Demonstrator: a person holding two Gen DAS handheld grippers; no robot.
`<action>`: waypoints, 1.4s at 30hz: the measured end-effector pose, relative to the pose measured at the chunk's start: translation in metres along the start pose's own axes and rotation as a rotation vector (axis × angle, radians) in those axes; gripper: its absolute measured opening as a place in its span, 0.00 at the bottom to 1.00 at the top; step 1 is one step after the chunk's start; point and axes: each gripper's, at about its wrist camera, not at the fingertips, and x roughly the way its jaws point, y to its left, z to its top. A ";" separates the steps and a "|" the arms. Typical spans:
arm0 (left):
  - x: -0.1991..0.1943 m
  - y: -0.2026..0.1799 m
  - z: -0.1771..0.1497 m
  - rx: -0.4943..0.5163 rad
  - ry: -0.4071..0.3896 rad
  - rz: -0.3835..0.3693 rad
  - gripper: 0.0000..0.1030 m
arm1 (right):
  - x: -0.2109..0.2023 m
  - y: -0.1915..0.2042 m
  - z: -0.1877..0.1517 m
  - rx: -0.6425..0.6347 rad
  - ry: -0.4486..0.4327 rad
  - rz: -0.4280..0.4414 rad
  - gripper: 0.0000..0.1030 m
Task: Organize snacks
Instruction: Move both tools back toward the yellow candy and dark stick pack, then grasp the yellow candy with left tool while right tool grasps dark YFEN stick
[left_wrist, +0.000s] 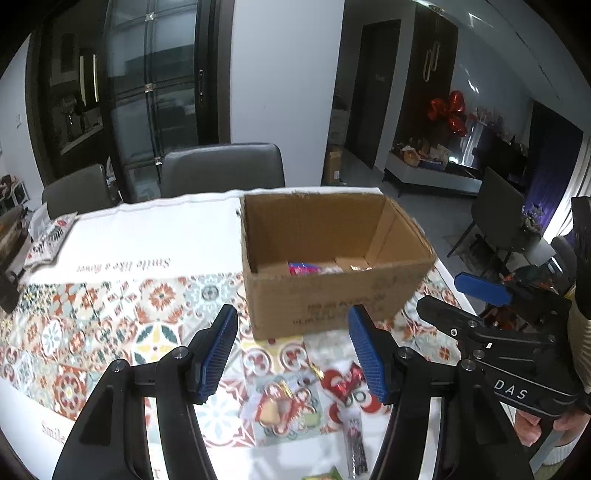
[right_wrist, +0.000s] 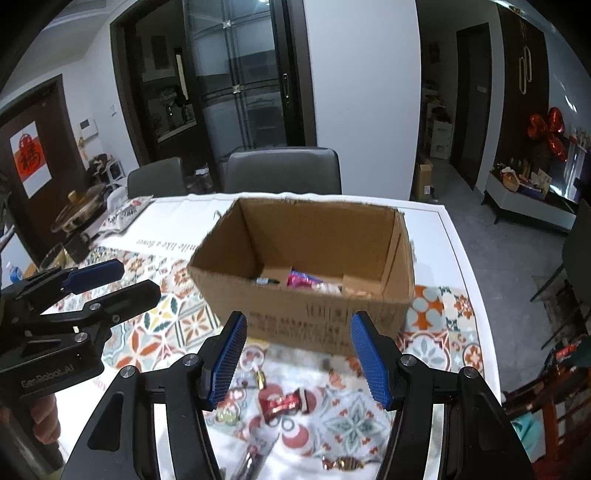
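A: Status, left gripper (left_wrist: 293, 349)?
B: Jaws apart, approx. half travel, nothing betw. the blue pads (left_wrist: 216, 354). Released, no contact w/ any item. Hovers over the patterned tablecloth (left_wrist: 110, 314), pointing down at an angle toward the cardboard box (left_wrist: 332, 295).

A: Right gripper (right_wrist: 297, 356)?
B: Same config: jaws parted, nothing gripped, pads clear of all items. Red candy wrapper (right_wrist: 286, 400) lies on the cloth below and betw. the fingers, not touched. Gold-wrapped candy (right_wrist: 341, 463) nearer the bottom edge of the right wrist view.

A: Clearance?
B: Both units sit side by side, near but apart; each shows at the edge of the other's view. Box front wall stands just beyond the fingertips of both. Table edge (right_wrist: 469, 277) runs to the right of the box; bare cloth to the left of it. Two grey chairs (right_wrist: 282, 170) behind the far edge.

A: Container contents?
B: Box open-top, upright. Pink packet (right_wrist: 299, 278) on the floor of it, green item (right_wrist: 266, 281) beside it, pale wrappers to the right; detail too blurred to ID. Loose snacks remain on the cloth in front of the box: red packet (left_wrist: 345, 384), clear pack w/ yellow piece (left_wrist: 271, 411).
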 end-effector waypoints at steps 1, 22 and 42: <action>-0.001 -0.001 -0.006 0.001 0.003 -0.001 0.59 | -0.002 0.001 -0.006 -0.003 0.002 -0.005 0.58; -0.015 -0.026 -0.138 0.058 0.085 -0.036 0.59 | -0.016 0.007 -0.124 0.065 0.092 0.039 0.58; 0.043 -0.018 -0.204 -0.041 0.243 -0.072 0.51 | 0.011 0.025 -0.184 0.013 0.227 0.039 0.58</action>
